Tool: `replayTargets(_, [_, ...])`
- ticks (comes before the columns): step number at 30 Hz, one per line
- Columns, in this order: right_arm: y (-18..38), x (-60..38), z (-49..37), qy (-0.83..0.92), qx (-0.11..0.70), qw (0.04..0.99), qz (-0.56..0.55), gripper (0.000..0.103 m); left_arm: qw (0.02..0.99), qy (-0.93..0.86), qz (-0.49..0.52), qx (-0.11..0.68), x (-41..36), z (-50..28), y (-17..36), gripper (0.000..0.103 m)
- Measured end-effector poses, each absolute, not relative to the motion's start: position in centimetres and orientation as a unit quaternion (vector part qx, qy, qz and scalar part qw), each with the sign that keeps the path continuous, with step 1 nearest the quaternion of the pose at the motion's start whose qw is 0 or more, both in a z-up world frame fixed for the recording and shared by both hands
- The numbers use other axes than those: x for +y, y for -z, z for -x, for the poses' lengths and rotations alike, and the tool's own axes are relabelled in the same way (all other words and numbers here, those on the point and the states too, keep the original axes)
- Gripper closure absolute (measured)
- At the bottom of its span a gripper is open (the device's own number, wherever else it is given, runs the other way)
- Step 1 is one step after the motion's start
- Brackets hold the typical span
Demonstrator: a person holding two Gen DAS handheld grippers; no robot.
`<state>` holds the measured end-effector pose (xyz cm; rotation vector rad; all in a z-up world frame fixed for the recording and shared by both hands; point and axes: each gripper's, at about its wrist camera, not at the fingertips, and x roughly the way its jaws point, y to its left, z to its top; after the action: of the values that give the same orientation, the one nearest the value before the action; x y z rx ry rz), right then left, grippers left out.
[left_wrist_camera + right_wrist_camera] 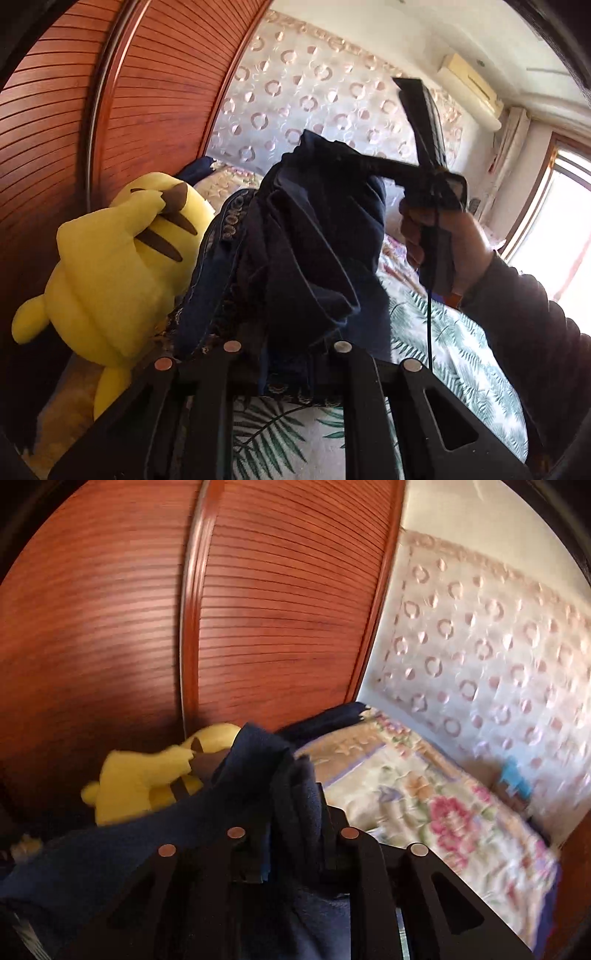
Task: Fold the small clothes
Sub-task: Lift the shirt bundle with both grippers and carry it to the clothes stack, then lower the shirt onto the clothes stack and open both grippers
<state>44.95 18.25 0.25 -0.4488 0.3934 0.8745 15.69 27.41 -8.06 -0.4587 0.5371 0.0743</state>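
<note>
Both my grippers, left (pixel 284 354) and right (pixel 291 834), pinch the navy garment (pixel 310 236) with jaws narrow, bunched at frame centre above the leaf-print bed (pixel 443 332), drooping toward lower left.

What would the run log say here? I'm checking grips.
stage: mid-fold, lifted | item: dark blue garment | left gripper: shut on garment | right gripper: shut on garment | nearby: yellow plush toy
</note>
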Motion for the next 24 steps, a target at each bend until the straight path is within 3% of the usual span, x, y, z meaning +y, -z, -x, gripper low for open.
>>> replayTargets(3, [-1.0, 18.1, -46.1, -0.399, 0.185, 0.876, 0.196, 0.059, 0.941, -0.043, 0.205, 0.264, 27.3, -15.3, 7.6, 0.060])
replayTargets(6, [-2.1, 16.9, -46.0, -0.400, 0.159, 0.884, 0.182, 0.053, 0.947, -0.045, 0.210, 0.240, 27.6, -14.2, 6.2, 0.048])
replayTargets(7, [-2.3, 16.4, -45.9, -0.406, 0.157, 0.882, 0.180, 0.052, 0.949, -0.050, 0.206, 0.234, 27.6, -14.2, 5.9, 0.034])
replayTargets(8, [-2.4, 15.9, -45.7, -0.422, 0.160, 0.874, 0.178, 0.052, 0.953, -0.058, 0.197, 0.225, 27.4, -14.0, 5.3, 0.027])
replayTargets(11, [-1.6, 15.3, -45.9, -0.455, 0.182, 0.852, 0.185, 0.052, 0.959, -0.070, 0.157, 0.224, 26.7, -14.9, 4.7, 0.027])
replayTargets(16, [1.1, 15.1, -49.2, -0.445, 0.241, 0.838, 0.203, 0.052, 0.942, -0.110, 0.104, 0.299, 26.3, -18.6, 7.7, 0.027])
replayTargets(21, [2.1, 15.4, -53.1, -0.453, 0.285, 0.832, 0.145, 0.052, 0.927, -0.130, 0.130, 0.327, 28.0, -18.6, 10.8, 0.027])
replayTargets(24, [1.9, 15.9, -53.4, -0.440, 0.271, 0.843, 0.150, 0.052, 0.925, -0.132, 0.147, 0.325, 28.5, -17.7, 11.0, 0.027])
